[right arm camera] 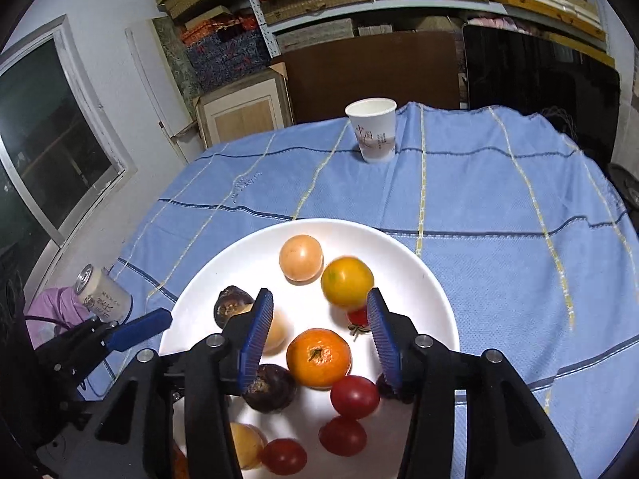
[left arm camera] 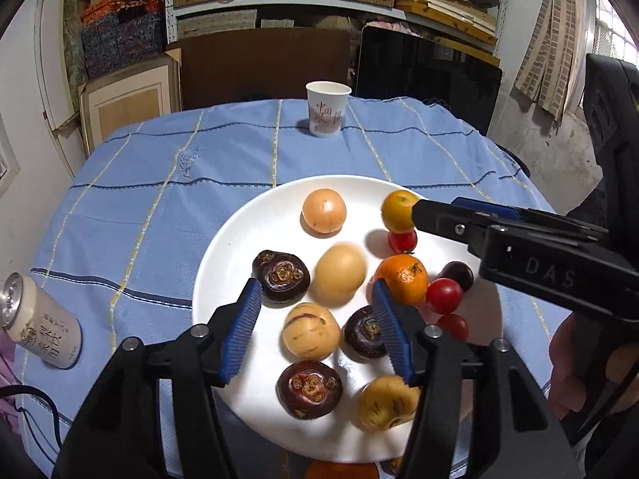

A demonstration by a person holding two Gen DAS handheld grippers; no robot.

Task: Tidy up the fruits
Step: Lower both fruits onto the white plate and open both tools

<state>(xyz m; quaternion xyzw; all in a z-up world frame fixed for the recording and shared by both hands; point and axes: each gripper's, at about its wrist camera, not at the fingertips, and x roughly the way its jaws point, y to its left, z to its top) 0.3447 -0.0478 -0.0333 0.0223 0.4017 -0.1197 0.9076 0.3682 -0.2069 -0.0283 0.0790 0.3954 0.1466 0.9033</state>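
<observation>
1. The left claw (left arm camera: 317, 321) hangs over the near half of the white plate (left arm camera: 239, 239), its blue pads parted to a middling width with nothing pressed between them.
2. Seen through that gap, a pale striped fruit (left arm camera: 311, 331) lies on the plate under the opening, a little toward the camera from the fingertips; a plain yellow fruit (left arm camera: 339, 275) sits just beyond the tips.
3. A dark purple fruit (left arm camera: 281, 276) lies just beside the left pad, another (left arm camera: 365, 332) beside the right pad.
4. The right claw (right arm camera: 319, 333) is also part open and empty, over the plate's right side (right arm camera: 431, 279).
5. An orange (right arm camera: 318, 357) lies under its gap, slightly nearer than the tips, with a yellow-green citrus (right arm camera: 346, 281) just past them.
6. Judging by this, each hand is nearer its own side's fruit: left to the striped one, right to the orange.
7. Farther off, a paper cup (left arm camera: 327, 108) stands well apart on the blue cloth (left arm camera: 159, 207).
</observation>
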